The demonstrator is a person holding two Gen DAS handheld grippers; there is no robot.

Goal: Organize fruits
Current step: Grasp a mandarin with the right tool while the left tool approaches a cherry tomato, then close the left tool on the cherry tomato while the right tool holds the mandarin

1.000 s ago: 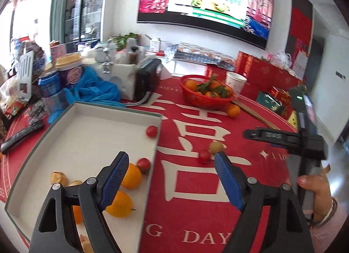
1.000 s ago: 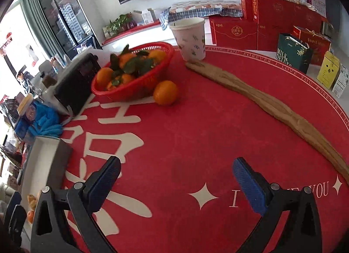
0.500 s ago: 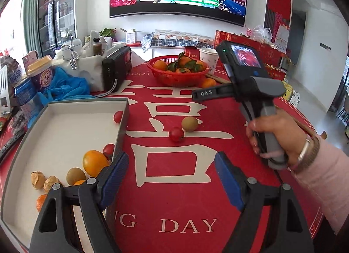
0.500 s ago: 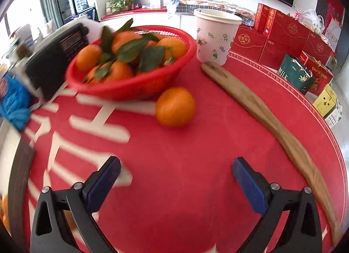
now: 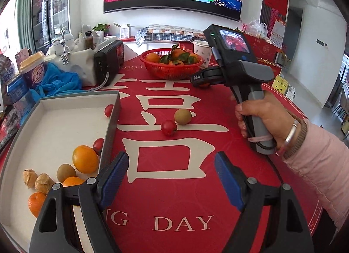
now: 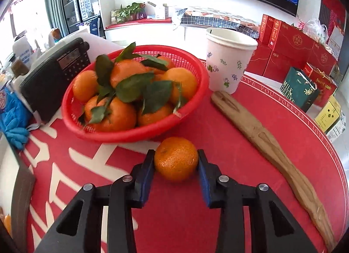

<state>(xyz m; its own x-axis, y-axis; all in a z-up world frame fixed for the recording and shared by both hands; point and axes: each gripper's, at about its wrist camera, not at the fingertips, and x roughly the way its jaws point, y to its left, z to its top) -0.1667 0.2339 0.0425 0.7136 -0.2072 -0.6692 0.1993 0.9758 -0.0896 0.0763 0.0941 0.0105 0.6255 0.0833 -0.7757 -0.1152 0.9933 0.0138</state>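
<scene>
The right gripper point(image 6: 176, 161) is closing its jaws on a loose mandarin point(image 6: 176, 158) that lies on the red cloth point(image 6: 229, 144), just in front of the red basket point(image 6: 135, 131). Both blue pads point(image 6: 204, 176) already touch the sides of the fruit, so it is grasped while it rests on the cloth. The basket holds several mandarins with green leaves. Just behind it on the right stands a paper cup point(image 6: 229, 61), and a long piece of wood point(image 6: 270, 144) lies on the cloth beside it. A black radio point(image 6: 54, 74) stands to the left of the basket.

In the left wrist view, the left gripper point(image 5: 171, 174) hangs over the cloth with its jaws wide apart and nothing between them. Its left finger is above the near wall of the white tray point(image 5: 54, 126). In the tray lie 1 big orange point(image 5: 85, 159), 2 smaller orange fruits partly hidden by the gripper, 1 green-brown fruit point(image 5: 65, 172), 2 papery brown fruits point(image 5: 37, 180) and 2 cherry tomatoes point(image 5: 98, 145) at the right wall. On the cloth, between the tray and the hand point(image 5: 261, 115), a tomato point(image 5: 168, 127) and a kiwi point(image 5: 182, 116) lie just beside each other. The hand, with a pink sleeve point(image 5: 320, 165) and bracelets, holds the handle of the right gripper near the basket.
</scene>
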